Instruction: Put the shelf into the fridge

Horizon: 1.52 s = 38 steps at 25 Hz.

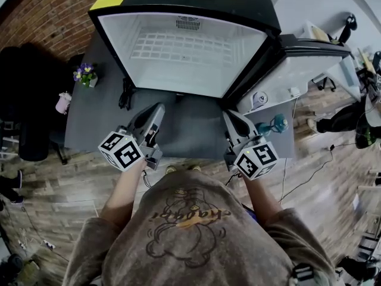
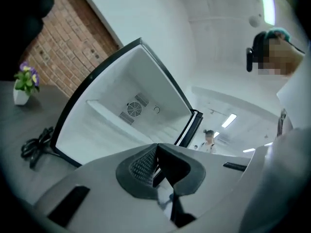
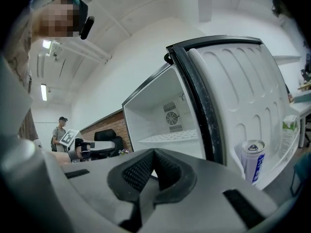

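While shelf (image 1: 181, 47) sits inside fridge (image 1: 121, 43) | left claw (image 1: 159, 108) clenched, empty | right claw (image 1: 228, 114) clenched, empty

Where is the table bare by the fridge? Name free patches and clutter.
Free: table strip before the fridge opening, between left gripper and right gripper. Crowded: cable and flower pot at its left, bottle by the door at its right.

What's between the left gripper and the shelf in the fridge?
Nothing stands in the way. In the head view, only bare grey table and the white floor of the fridge lie between the left gripper and the shelf.
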Available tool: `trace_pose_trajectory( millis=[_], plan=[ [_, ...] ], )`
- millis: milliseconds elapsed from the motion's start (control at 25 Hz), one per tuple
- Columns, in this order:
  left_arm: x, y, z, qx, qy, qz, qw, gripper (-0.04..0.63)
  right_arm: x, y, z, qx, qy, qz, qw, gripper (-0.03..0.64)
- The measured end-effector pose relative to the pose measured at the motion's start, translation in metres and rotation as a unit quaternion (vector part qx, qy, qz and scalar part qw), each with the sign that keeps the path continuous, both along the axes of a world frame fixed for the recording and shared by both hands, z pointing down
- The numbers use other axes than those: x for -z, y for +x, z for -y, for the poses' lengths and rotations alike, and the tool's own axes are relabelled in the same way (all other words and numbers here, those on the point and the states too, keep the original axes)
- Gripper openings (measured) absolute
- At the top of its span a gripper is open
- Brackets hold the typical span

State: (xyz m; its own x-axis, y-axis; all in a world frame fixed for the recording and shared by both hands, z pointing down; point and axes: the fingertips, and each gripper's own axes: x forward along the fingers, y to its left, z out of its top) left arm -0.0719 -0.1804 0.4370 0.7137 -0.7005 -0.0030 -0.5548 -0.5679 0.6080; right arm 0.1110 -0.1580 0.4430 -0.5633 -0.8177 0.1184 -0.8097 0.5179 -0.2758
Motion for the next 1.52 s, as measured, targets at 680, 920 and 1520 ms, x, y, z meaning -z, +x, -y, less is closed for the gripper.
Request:
trace_pose_trajectory(
  millis=[680,920,1520],
  plan=[
    [-0.027,-0.016,-0.011,0.075,0.089,0.17,0.9786,0.031,-0.028,-0.006,-0.003,-0.031,0.007,-0.049,0.998,0.0],
    [-0.031,-0.019,-0.012,0.079,0.089,0.181,0.9762,0.029,-0.03,-0.004,-0.003,-0.036,0.004,-0.054,0.998,0.0],
    [-0.024,-0.016,-0.012,0.081,0.08,0.153,0.9817,0.029,-0.03,-0.009,-0.003,-0.037,-0.003,-0.047,0.998,-0.002]
  ],
)
